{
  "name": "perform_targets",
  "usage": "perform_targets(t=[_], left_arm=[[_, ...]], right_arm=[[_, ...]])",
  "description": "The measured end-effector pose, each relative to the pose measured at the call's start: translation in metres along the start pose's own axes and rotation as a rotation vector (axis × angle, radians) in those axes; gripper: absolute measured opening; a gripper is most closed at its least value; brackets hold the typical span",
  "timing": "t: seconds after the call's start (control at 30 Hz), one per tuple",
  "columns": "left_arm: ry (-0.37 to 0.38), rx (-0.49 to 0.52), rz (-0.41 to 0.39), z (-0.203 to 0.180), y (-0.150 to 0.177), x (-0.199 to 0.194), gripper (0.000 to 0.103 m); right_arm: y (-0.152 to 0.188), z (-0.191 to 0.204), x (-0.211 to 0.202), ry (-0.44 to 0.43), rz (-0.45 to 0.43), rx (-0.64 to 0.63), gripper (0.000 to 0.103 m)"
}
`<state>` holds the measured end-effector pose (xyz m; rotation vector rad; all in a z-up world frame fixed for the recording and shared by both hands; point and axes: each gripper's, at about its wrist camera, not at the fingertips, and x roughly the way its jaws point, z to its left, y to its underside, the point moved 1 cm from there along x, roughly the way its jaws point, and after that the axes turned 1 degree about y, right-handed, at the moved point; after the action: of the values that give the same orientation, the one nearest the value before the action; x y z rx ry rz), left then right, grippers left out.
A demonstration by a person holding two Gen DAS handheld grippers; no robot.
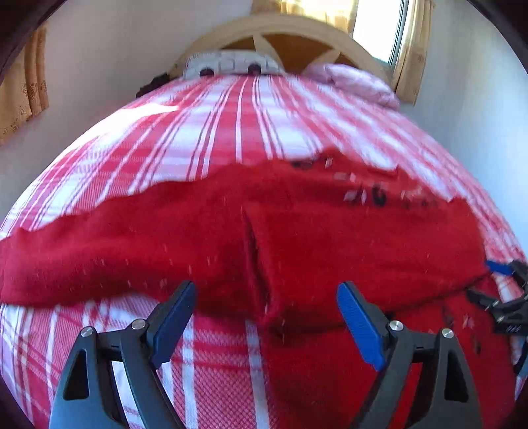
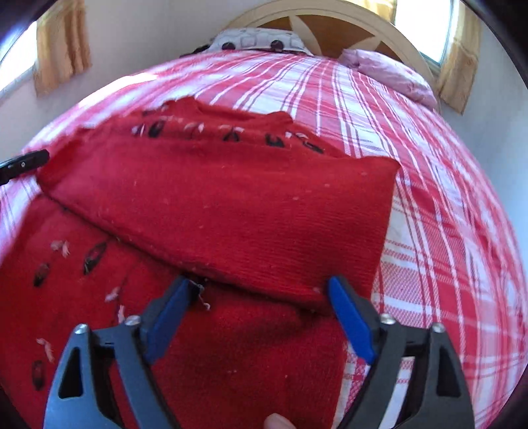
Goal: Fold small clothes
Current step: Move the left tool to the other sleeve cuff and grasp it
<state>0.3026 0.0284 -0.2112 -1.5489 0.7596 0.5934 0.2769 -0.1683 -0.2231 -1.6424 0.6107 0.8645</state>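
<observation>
Right wrist view shows you the red knitted sweater with black and pink flecks (image 2: 231, 204) lying partly folded on the red-and-white plaid bedspread (image 2: 445, 198): soft, limp, light, best pinched at the folded edge just ahead of your spread, empty right gripper (image 2: 260, 297). Your left gripper (image 1: 267, 297), likewise released, hovers near the sweater's hem, while blur and folded layers hide the sleeves and neckline.

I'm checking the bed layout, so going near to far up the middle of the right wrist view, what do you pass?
Right hand-held gripper → red sweater → plaid bedspread → patterned pillow → wooden headboard.
</observation>
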Motion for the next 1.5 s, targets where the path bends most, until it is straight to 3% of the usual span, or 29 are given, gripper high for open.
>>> perform_targets(t=[0.23, 0.37, 0.5, 0.77, 0.93, 1.17, 1.23, 1.37, 1.5], left_arm=[[-0.005, -0.012, -0.019, 0.004, 0.004, -0.012, 0.087], [-0.041, -0.011, -0.076, 0.025, 0.001, -0.035, 0.087], [-0.134, -0.068, -0.071, 0.074, -0.001, -0.039, 0.087], [-0.297, -0.224, -0.089, 0.163, 0.009, -0.062, 0.087], [-0.409, -0.396, -0.09, 0.237, 0.02, -0.078, 0.087], [-0.522, -0.503, -0.099, 0.303, 0.029, -0.097, 0.087], [-0.491, -0.558, -0.106, 0.32, 0.031, -0.096, 0.087], [-0.428, -0.605, -0.075, 0.331, 0.031, -0.083, 0.067], [-0.44, -0.605, -0.068, 0.327, 0.029, -0.075, 0.067]], right_arm=[[0.009, -0.011, -0.006, -0.033, -0.011, 0.01, 0.095], [0.015, -0.011, -0.033, -0.082, -0.126, 0.05, 0.094], [0.03, -0.007, -0.037, -0.108, -0.142, 0.05, 0.094], [0.028, -0.022, -0.036, -0.115, -0.137, 0.141, 0.094], [0.026, -0.016, -0.052, -0.086, -0.191, 0.129, 0.094], [0.018, 0.013, -0.057, -0.076, -0.195, 0.04, 0.091], [0.018, 0.022, -0.059, -0.071, -0.202, 0.012, 0.091], [0.018, 0.036, -0.059, -0.083, -0.21, -0.025, 0.091], [0.019, 0.043, -0.059, -0.08, -0.214, -0.048, 0.091]])
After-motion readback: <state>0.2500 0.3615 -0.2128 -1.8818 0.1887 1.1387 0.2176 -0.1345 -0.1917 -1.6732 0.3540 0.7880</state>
